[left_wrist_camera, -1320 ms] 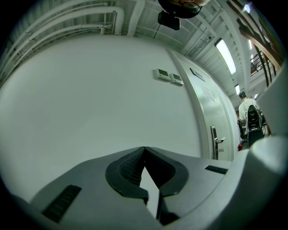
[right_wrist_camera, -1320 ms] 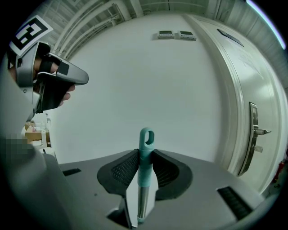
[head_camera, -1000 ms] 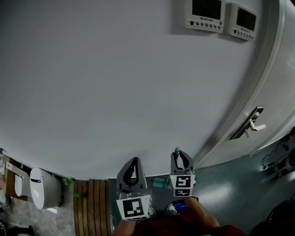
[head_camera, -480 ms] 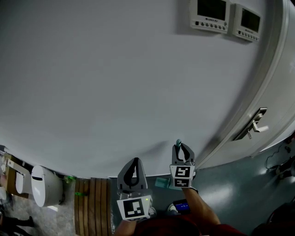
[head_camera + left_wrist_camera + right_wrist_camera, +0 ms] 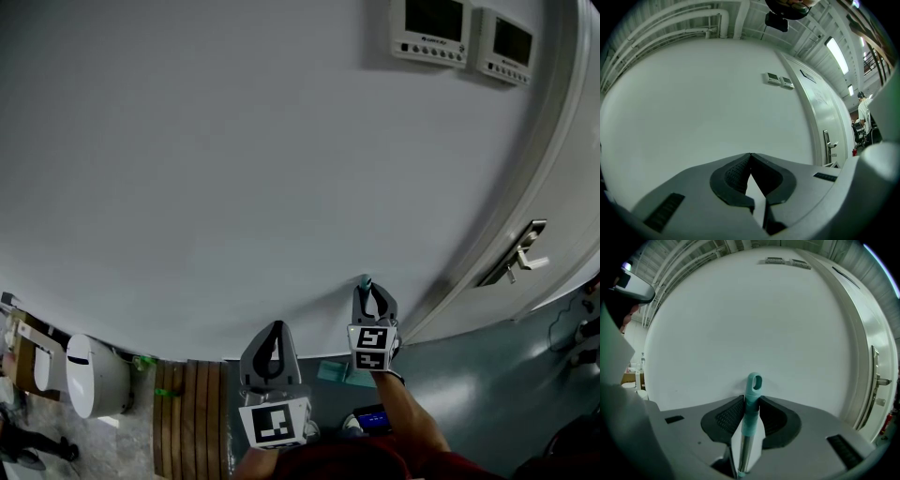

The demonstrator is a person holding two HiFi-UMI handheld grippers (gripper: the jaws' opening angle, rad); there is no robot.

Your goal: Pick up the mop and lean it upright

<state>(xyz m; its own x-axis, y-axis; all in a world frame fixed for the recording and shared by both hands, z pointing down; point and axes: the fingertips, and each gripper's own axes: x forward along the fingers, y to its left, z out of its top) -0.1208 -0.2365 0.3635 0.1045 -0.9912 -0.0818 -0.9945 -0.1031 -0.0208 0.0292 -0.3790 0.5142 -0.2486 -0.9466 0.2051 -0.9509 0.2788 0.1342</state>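
One teal-tipped mop handle (image 5: pixel 749 418) pinched upright in right gripper (image 5: pixel 750 397) close before white wall (image 5: pixel 234 169), left gripper (image 5: pixel 750 154) pressed together empty alongside, two wall panels (image 5: pixel 431 28) and one door (image 5: pixel 562 187) beyond.

Shiny grey floor (image 5: pixel 487 389) down low. Lying on it: brown wood slats (image 5: pixel 187 417), with a white round thing (image 5: pixel 92 382) just beside.

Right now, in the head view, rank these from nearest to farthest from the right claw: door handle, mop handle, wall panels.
1. The mop handle, gripped in the right claw itself.
2. The door handle, off to the claw's right.
3. The wall panels, high up at the view's top right.
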